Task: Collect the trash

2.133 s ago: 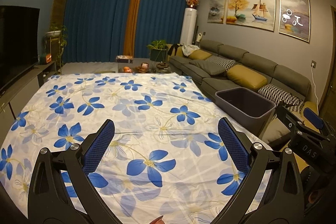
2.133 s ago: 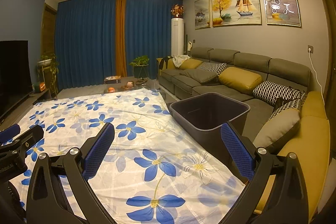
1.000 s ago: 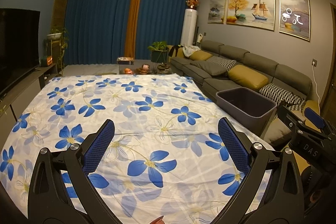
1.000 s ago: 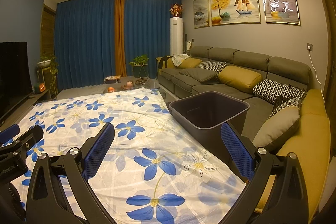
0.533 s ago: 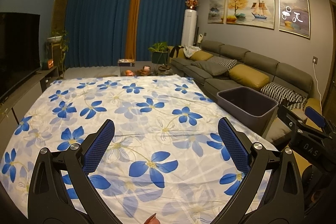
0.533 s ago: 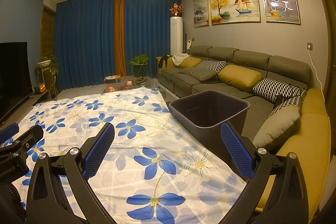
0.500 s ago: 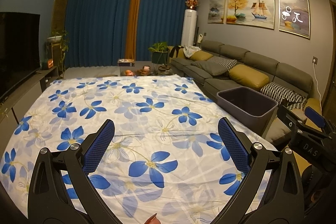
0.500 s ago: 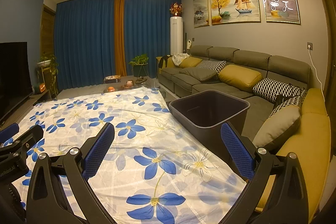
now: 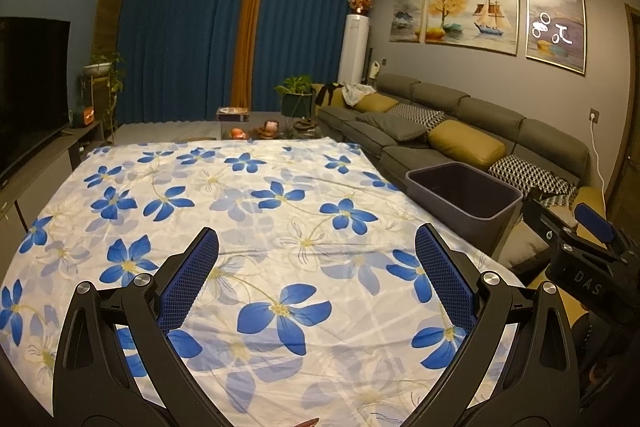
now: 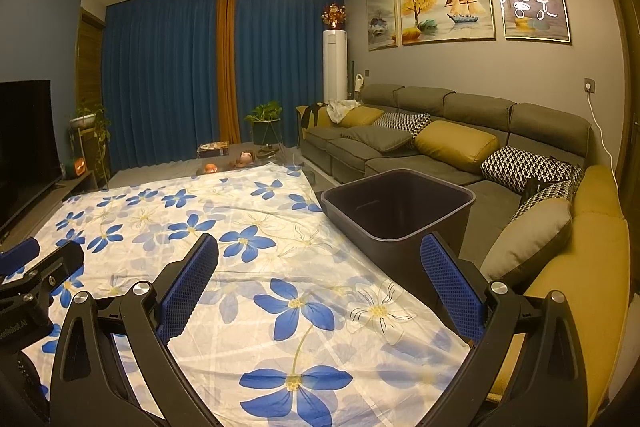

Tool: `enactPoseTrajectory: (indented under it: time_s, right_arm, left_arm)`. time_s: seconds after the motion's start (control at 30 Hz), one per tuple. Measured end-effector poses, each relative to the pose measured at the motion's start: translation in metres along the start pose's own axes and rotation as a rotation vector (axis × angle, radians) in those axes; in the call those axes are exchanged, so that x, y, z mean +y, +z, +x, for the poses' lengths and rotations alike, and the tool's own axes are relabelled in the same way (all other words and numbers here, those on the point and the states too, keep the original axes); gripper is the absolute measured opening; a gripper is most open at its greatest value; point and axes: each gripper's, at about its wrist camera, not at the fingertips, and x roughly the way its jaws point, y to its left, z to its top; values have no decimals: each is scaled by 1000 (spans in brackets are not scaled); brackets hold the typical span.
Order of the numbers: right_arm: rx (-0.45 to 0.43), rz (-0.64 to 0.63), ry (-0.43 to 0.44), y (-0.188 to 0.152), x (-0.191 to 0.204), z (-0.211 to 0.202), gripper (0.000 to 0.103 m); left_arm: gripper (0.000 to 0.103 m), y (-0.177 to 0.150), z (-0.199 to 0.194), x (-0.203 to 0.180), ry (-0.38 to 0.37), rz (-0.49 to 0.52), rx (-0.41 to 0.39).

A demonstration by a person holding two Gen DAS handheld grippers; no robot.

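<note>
A dark grey bin [image 9: 464, 195] [image 10: 396, 213] stands open-topped at the right edge of a white cloth with blue flowers [image 9: 248, 227] [image 10: 240, 267]; its inside looks empty. My left gripper [image 9: 316, 247] hovers open over the near part of the cloth, nothing between its blue pads. My right gripper [image 10: 319, 253] is open too, its right finger just in front of the bin. No loose trash shows on the cloth. A small reddish tip [image 9: 306, 422] peeks in at the bottom edge of the left wrist view.
A long grey sofa [image 10: 440, 143] with yellow and patterned cushions runs along the right wall behind the bin. A TV [image 9: 28, 83] and low cabinet line the left side. Small items and a potted plant [image 9: 296, 95] sit beyond the cloth's far edge, before blue curtains.
Both grippers have drifted slightly, the left view tilting up a little. Both stay open and the bin has not moved.
</note>
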Motion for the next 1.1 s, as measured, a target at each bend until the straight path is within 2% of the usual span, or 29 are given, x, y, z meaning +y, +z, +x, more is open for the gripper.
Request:
enactPoseTrajectory:
  time_s: [0.13, 0.27, 0.87, 1.0, 1.1]
  right_arm:
    - [3, 3, -1, 1, -2, 1, 97]
    - [5, 6, -3, 1, -3, 1, 97]
    - [4, 6, -2, 2, -4, 1, 97]
    - [4, 8, -2, 2, -4, 1, 97]
    - [4, 12, -3, 3, -4, 0, 97]
  left_arm:
    - [89, -1, 1, 0, -7, 2, 7]
    - [87, -1, 1, 0, -12, 8, 8]
    - [87, 1, -4, 1, 8, 2, -6]
    - [92, 2, -6, 1, 50, 8, -23]
    - [93, 3, -6, 2, 35, 2, -18]
